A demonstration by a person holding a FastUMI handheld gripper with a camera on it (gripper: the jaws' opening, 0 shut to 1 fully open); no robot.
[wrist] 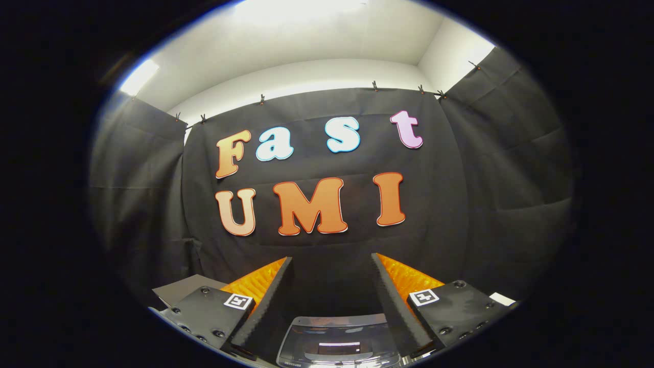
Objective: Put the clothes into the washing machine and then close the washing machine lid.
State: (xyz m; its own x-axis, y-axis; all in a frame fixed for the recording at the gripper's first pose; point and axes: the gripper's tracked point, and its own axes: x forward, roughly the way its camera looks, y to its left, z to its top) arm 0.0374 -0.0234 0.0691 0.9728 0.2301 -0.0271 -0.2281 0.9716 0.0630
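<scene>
Our gripper (332, 263) released, fingers spread wide with nothing between them; we see the washing machine lid (337, 340) low between the fingers; black cloth wall (327, 245) beyond them

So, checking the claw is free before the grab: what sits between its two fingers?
Nothing is held. The open claw frames black cloth, with the washing machine's clear lid low between the fingers.

Fingers (332, 266) spread, gap free; washing machine lid (337, 340) below.
</scene>
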